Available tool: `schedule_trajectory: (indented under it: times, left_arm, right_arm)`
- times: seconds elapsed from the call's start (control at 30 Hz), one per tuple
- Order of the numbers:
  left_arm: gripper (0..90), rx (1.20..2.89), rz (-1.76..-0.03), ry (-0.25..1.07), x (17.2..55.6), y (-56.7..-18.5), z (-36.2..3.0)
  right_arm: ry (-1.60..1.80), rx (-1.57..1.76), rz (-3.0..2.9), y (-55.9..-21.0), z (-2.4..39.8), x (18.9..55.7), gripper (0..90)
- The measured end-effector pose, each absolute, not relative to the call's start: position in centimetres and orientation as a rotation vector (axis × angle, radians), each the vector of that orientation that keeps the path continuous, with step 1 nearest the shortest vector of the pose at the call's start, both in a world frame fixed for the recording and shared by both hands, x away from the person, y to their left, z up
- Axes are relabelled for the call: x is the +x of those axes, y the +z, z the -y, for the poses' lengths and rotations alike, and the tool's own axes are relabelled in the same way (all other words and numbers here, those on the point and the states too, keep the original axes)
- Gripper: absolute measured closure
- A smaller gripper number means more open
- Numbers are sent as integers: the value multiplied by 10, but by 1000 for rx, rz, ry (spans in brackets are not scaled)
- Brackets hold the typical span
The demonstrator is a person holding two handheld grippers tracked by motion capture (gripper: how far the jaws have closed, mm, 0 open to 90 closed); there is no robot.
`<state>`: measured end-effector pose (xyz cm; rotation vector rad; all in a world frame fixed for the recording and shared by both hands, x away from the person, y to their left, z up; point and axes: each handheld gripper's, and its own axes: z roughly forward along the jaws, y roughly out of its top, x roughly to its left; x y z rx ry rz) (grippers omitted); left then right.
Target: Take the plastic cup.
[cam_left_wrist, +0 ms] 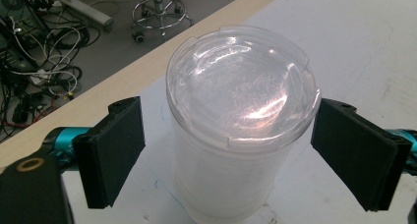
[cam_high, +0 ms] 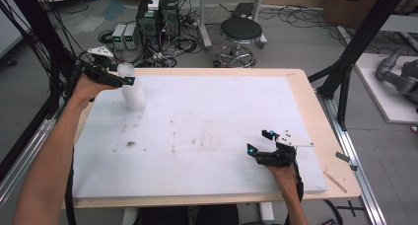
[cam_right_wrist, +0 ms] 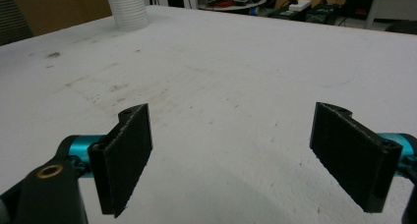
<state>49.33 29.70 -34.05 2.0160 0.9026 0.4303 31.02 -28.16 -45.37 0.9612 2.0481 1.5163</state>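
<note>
Cup (cam_high: 133, 90): translucent white plastic, clear lid on, upright at the upper left of the tabletop in the high view.
Tabletop (cam_high: 207, 131): white sheet on a wooden board, faint brown stains mid-frame.
Left gripper (cam_left_wrist: 228, 135): jaws straddle the cup just under the lid rim; left pad shows a gap, right pad sits by the lid edge; not clamped.
Right gripper (cam_high: 260, 142): lower right of the high view, low over the sheet, jaws spread wide, nothing between.
</note>
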Motion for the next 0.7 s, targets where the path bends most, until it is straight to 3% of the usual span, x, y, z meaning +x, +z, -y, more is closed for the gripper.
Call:
schedule_trajectory:
  times: [0.37,0.7]
  left_arm:
    - [133,2011,-921,436,498,-347,-292]
    - [205,2022,-920,421,500,-349,-292]
  right_arm:
    - [1513,966,-2052,-454,282,310,158]
    - [1509,967,-2056,-454,281,311,158]
